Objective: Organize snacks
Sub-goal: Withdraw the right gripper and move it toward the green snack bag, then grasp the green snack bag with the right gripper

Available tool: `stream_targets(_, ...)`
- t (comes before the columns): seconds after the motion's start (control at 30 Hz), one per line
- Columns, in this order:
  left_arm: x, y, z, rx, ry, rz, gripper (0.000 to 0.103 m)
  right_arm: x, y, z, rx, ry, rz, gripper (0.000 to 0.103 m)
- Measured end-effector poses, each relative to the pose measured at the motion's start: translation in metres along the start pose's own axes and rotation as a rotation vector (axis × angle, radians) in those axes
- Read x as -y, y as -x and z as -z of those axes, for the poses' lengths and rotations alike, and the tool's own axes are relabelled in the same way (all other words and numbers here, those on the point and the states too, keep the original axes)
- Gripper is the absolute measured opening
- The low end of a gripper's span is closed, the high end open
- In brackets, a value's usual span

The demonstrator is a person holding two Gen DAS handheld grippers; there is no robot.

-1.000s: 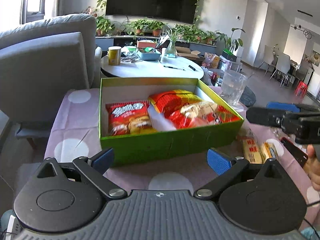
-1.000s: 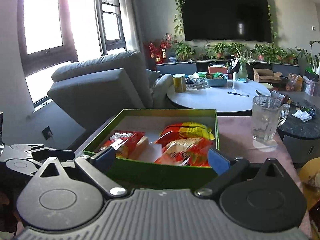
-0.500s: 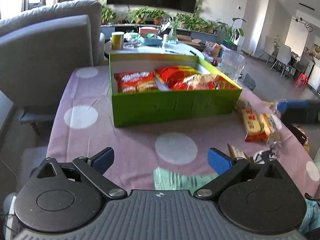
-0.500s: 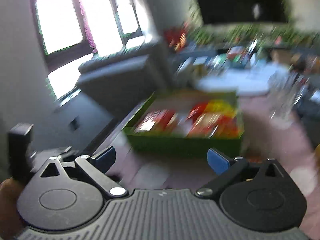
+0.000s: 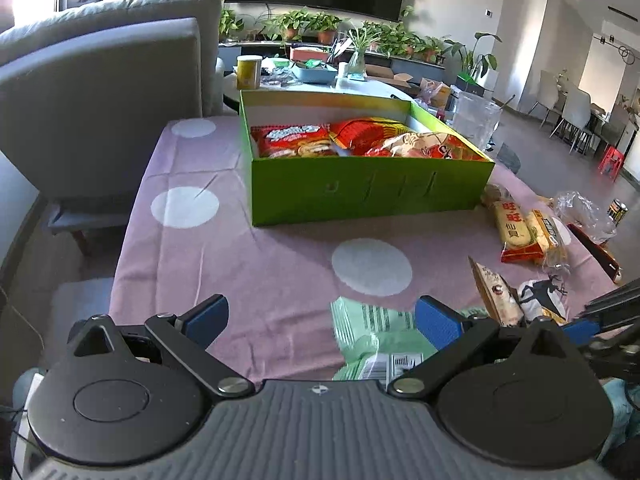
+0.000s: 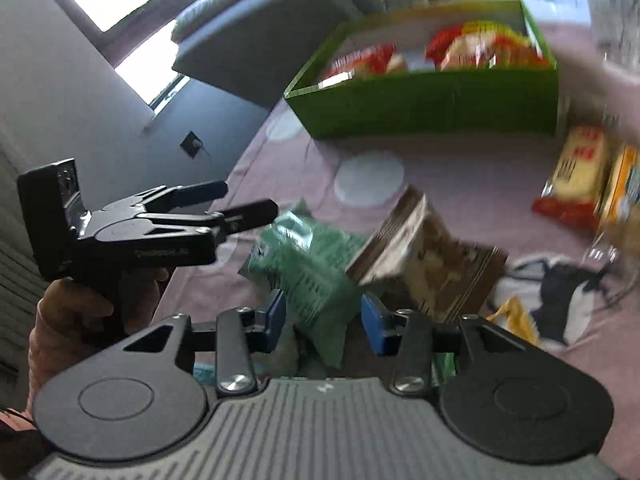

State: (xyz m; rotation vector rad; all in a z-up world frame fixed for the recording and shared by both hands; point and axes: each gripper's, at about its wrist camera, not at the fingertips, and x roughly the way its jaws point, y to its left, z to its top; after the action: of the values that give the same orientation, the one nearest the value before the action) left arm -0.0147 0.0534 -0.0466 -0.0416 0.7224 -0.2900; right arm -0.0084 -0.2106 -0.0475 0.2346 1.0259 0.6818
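Green box: the box sits at the far side of the worktop, open on top so snacks can go in.
In the box: red snack bags lie side by side and fill most of the floor; no lid is on it.
Green bag: a mint-green bag lies on the near part of the worktop, outside the box, with one corner poking between the jaws of the right gripper.
Right gripper: its jaws are closing around that corner. The blue pads sit just beside the bag on both sides, and I cannot tell if they press it yet. It points down at the bag, likely to pick it up for the box.
Left gripper: the left gripper hangs over the near edge of the worktop with its jaws wide and nothing in them. It seems to wait out of the way, close to the green bag.
Brown bag: a brown bag leans on the green one, so it may slide when the green bag lifts.
Loose snacks: yellow rice crackers lie just right of the box, still to be packed.
Glass: a clear glass stands behind the box's right corner.
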Motion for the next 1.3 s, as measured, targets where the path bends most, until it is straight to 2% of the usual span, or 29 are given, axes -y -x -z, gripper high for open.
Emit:
stream_targets(0.17,-0.001,0.001,0.006,-0.013,0.006,0.048,0.1,0.008,-0.015,-0.005,-0.02,-0.061,0.038,0.064)
stream_targets(0.3,0.002,-0.008,0.008,-0.043,0.001,0.039,0.1,0.012,-0.023,-0.017,0.033,-0.056,0.106,0.065)
stream_targets(0.47,0.009,-0.014,0.011,-0.053,-0.002,0.071,0.1,0.012,-0.028,-0.028,0.074,-0.038,0.17,0.065)
stream_targets(0.9,0.001,-0.022,0.011,-0.074,0.049,0.064,0.102,0.016,-0.026,-0.031,0.069,-0.029,0.147,0.065)
stream_targets(1.13,0.004,-0.009,0.01,-0.068,0.021,0.05,0.101,0.014,-0.027,-0.043,0.081,-0.036,0.136,0.065)
stream_targets(1.3,0.001,-0.012,0.011,-0.084,0.044,0.033,0.101,0.016,-0.026,-0.049,0.093,-0.047,0.127,0.066)
